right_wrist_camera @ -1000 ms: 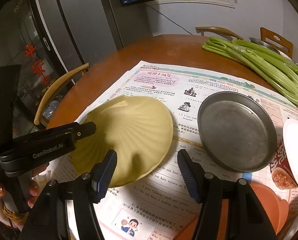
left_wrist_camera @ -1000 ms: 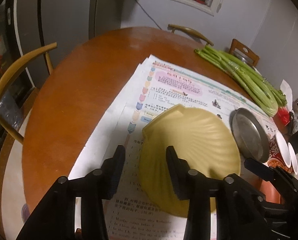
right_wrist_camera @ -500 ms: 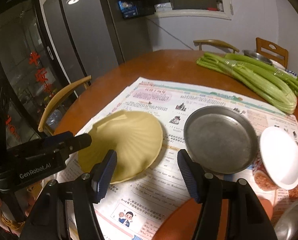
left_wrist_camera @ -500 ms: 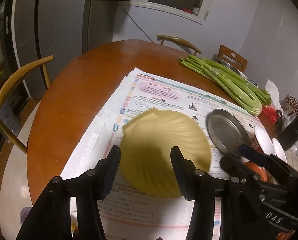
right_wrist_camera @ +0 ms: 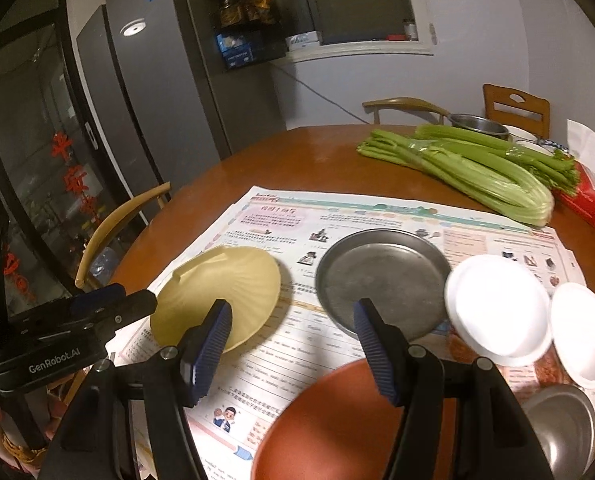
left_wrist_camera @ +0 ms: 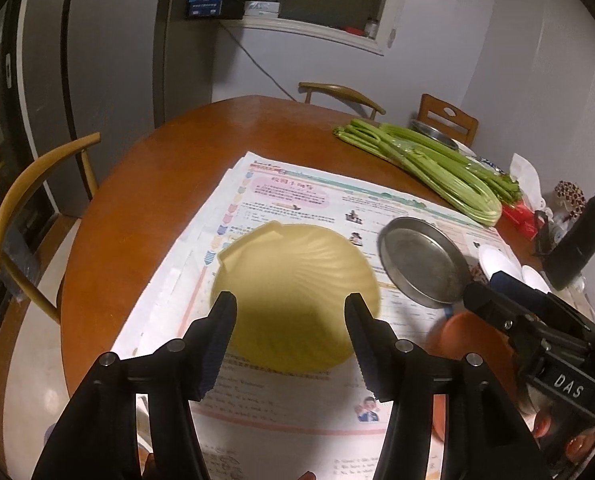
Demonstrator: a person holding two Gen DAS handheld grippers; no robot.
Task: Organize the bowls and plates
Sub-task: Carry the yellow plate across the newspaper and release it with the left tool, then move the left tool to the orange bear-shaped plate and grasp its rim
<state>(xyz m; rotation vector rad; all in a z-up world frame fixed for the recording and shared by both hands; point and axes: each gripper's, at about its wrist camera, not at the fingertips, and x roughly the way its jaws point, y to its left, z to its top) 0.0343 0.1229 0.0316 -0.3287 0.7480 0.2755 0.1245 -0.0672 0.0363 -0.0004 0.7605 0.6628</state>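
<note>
Left claw: apart, jaws just been opening, nothing between.
Right claw: apart, empty.
Yellow plate: on newspaper, beside metal plate.
Cut off: orange bowl, behind right claw.

Both wrist cameras look steeply down from close above; each frames the yellow plate and metal plate mid-frame.

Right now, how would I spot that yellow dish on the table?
Find the round wooden table spread with printed newspaper. On the paper, left of the grey metal plate, lies the yellow dish: pale, ribbed like a scallop shell, the only fan-shaped piece.
</note>
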